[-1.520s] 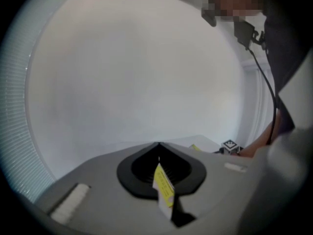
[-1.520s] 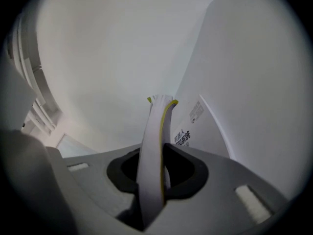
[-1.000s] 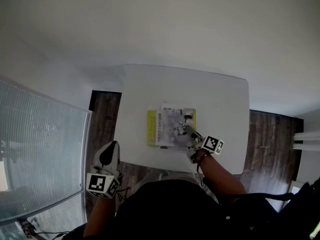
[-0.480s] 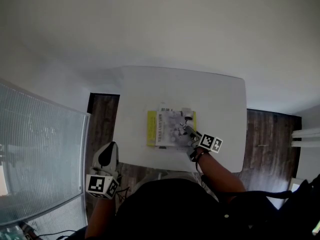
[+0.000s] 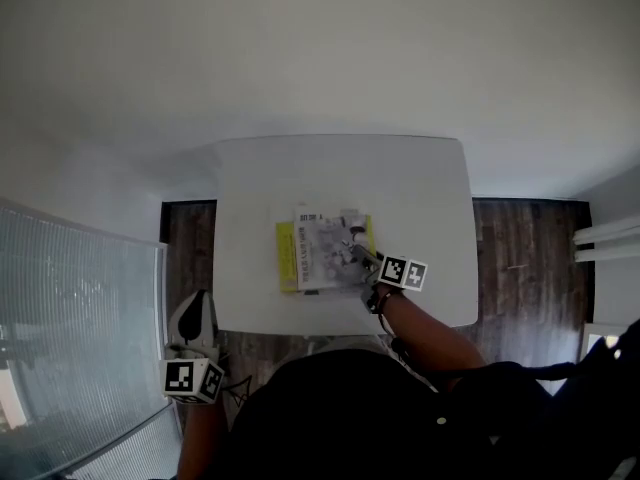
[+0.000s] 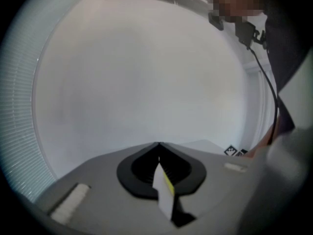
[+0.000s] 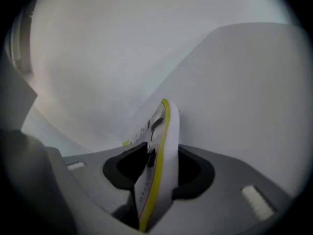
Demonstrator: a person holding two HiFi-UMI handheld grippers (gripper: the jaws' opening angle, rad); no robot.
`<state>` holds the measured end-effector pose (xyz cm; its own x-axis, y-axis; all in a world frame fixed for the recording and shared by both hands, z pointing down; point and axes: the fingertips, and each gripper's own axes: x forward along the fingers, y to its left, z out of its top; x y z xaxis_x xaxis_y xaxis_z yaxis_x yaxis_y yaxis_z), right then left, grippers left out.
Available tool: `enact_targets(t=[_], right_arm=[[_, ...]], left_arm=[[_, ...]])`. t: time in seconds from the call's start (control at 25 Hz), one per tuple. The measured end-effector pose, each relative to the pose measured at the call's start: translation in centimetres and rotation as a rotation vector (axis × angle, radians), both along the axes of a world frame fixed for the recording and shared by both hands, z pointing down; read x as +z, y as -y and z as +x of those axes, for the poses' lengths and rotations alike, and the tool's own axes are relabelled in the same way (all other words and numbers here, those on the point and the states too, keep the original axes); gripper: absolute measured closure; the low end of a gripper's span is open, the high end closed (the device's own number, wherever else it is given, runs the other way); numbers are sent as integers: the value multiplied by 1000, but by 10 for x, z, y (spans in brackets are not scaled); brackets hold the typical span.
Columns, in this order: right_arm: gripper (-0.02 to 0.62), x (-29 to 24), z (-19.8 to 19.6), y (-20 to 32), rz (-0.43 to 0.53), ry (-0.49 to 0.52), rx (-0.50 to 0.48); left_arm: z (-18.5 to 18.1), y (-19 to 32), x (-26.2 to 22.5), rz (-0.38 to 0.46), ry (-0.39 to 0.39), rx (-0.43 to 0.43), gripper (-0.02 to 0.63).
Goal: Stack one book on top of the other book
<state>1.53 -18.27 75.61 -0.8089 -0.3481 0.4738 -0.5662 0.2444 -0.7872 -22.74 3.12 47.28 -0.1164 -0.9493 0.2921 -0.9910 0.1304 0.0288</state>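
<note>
Hanging off the table's (image 5: 420, 188) near-left corner, over the dark wooden floor (image 5: 185, 238), the left gripper (image 5: 200, 303) takes no part in the work; its own view shows the jaws brought together with their tips meeting; a small white strip with a yellow edge (image 6: 164, 190) sits at their base, and I cannot tell what it is.

At the middle of the table lies the yellow book (image 5: 285, 258), flat, showing mainly as a band along its left side; the white-covered book (image 5: 322, 253) rests flat on top of it, set a little toward the table's right, so the two are not quite flush.

At the pile's near-right corner, well inside the table's front edge, sits the right gripper (image 5: 362, 260); its jaws have just been opening and now stand at a moderate gap; the edge of the pile is between them with dark space on either side, so the pads look clear of it.

By my reading the stacking itself is done and the step in hand is the release. The next move calls for drawing the right gripper back toward the table's front edge, along the line of its jaws, without catching or dragging the upper cover; a light nudge to square the books might follow, though the task does not ask for it.
</note>
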Motion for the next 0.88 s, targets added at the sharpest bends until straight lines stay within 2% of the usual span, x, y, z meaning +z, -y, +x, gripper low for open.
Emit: enact_targets(t=[0.12, 0.2, 0.4, 0.64, 0.88], right_arm=[[437, 3, 5, -1, 4, -51, -6], [386, 9, 10, -1, 14, -140, -23], [380, 14, 29, 3, 34, -233, -25], [353, 13, 47, 12, 57, -261, -1], [351, -10, 57, 19, 134, -251, 25]], left_arm=[[3, 2, -1, 7, -3, 13, 601], [1, 4, -4, 11, 0, 17, 601], [0, 8, -1, 17, -5, 25, 601], [9, 16, 5, 15, -10, 53, 601], [18, 25, 3, 26, -16, 76, 601]])
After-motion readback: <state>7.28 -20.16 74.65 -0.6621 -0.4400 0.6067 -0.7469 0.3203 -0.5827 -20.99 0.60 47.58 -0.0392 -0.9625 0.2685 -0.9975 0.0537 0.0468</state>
